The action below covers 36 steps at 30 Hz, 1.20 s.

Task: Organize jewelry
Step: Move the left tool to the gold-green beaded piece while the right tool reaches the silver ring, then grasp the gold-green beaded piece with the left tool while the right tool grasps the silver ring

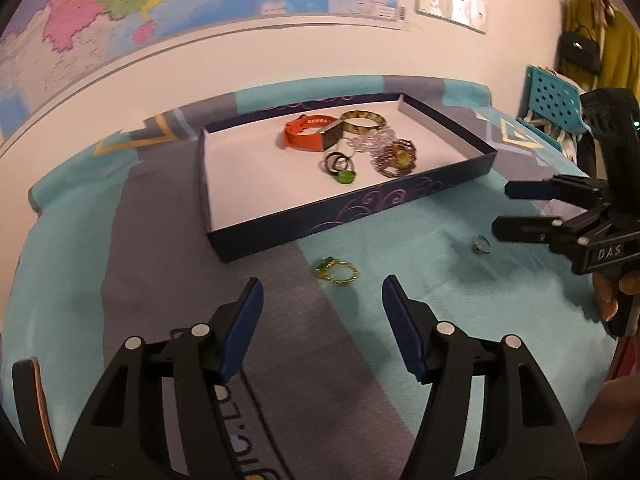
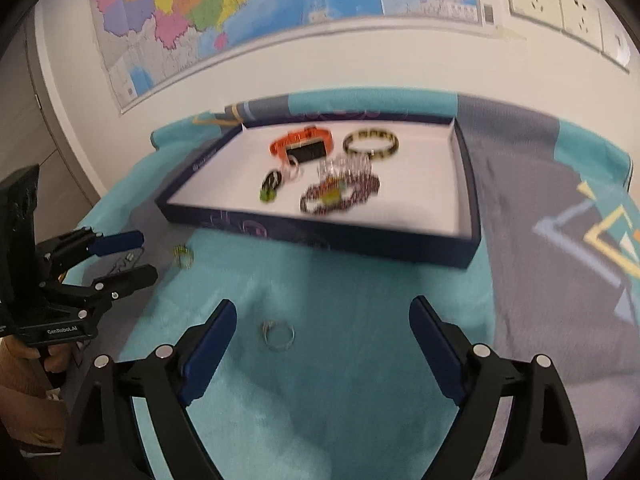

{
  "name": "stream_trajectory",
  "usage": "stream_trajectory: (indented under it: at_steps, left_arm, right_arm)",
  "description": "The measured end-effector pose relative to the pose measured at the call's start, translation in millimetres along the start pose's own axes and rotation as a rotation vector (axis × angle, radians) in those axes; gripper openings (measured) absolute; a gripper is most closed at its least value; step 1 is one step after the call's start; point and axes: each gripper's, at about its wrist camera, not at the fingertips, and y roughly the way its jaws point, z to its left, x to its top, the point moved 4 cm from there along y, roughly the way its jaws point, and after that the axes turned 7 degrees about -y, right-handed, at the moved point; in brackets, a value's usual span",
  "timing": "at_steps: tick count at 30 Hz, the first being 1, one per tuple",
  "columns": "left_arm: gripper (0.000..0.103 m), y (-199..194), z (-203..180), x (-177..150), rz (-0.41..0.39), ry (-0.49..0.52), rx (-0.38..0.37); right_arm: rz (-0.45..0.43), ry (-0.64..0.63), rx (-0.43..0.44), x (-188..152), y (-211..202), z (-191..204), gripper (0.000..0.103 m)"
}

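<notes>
A dark blue tray (image 1: 360, 206) (image 2: 320, 236) with a white floor holds an orange watch (image 1: 304, 136) (image 2: 300, 142), a gold bangle (image 1: 362, 120) (image 2: 370, 143), bead bracelets (image 1: 394, 156) (image 2: 340, 192) and rings. A gold ring with a green stone (image 1: 336, 270) (image 2: 183, 256) lies on the cloth in front of the tray, ahead of my open left gripper (image 1: 322, 300) (image 2: 128, 256). A silver ring (image 1: 480, 245) (image 2: 279, 334) lies on the cloth just ahead of my open right gripper (image 2: 322, 320) (image 1: 502, 210). Both grippers are empty.
A teal and grey cloth (image 1: 400, 320) (image 2: 360, 380) covers the table. A map (image 1: 120, 12) and wall sockets (image 2: 560, 4) hang behind. A teal perforated chair back (image 1: 554, 94) and hanging bags stand at the right.
</notes>
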Motion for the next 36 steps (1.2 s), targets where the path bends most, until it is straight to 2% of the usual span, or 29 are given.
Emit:
stream_trajectory:
  at_steps: [4,6,11,13,17,19,21,26,30,33,36]
  left_arm:
    - [0.059,8.9,-5.7,0.6,0.031,0.003,-0.015]
    - [0.045,17.4,-3.5,2.6,0.063,-0.018,-0.022]
    - [0.038,30.5,-1.2,5.2,0.102,-0.05,-0.035]
    - [0.034,31.4,-3.5,4.6,0.103,-0.042,-0.028]
    - [0.025,30.5,-4.8,3.9,0.101,-0.045,-0.02]
    - [0.02,30.3,-4.4,4.3,0.101,-0.05,-0.027]
    - [0.016,30.1,-3.9,4.5,0.1,-0.055,-0.027]
    - [0.016,29.9,-1.6,4.3,0.102,-0.071,-0.044]
    - [0.024,30.6,-3.1,5.2,0.102,-0.067,-0.053]
    - [0.034,31.5,-2.1,7.4,0.095,-0.073,-0.043]
    - [0.033,33.4,-2.9,9.9,0.094,-0.071,-0.042]
  right_arm:
    - [0.003,-0.001,-0.004,-2.2,-1.6,4.2,0.085]
    - [0.016,-0.012,0.005,-3.3,1.0,9.2,0.085]
    - [0.027,-0.055,0.018,-2.5,4.0,22.5,0.083]
    - [0.042,-0.072,0.022,-3.0,6.8,27.6,0.071]
    - [0.07,-0.109,0.02,-4.0,12.4,36.3,0.065]
    - [0.072,-0.122,0.014,-4.0,12.6,38.7,0.054]
    - [0.076,-0.132,-0.002,-4.3,12.9,40.1,0.049]
    - [0.078,-0.123,-0.023,-4.9,12.2,36.1,0.033]
    - [0.079,-0.125,-0.027,-5.7,11.2,33.9,0.019]
    - [0.08,-0.131,-0.029,-5.6,11.3,34.5,0.019]
    - [0.08,-0.131,-0.029,-5.1,11.4,34.4,0.019]
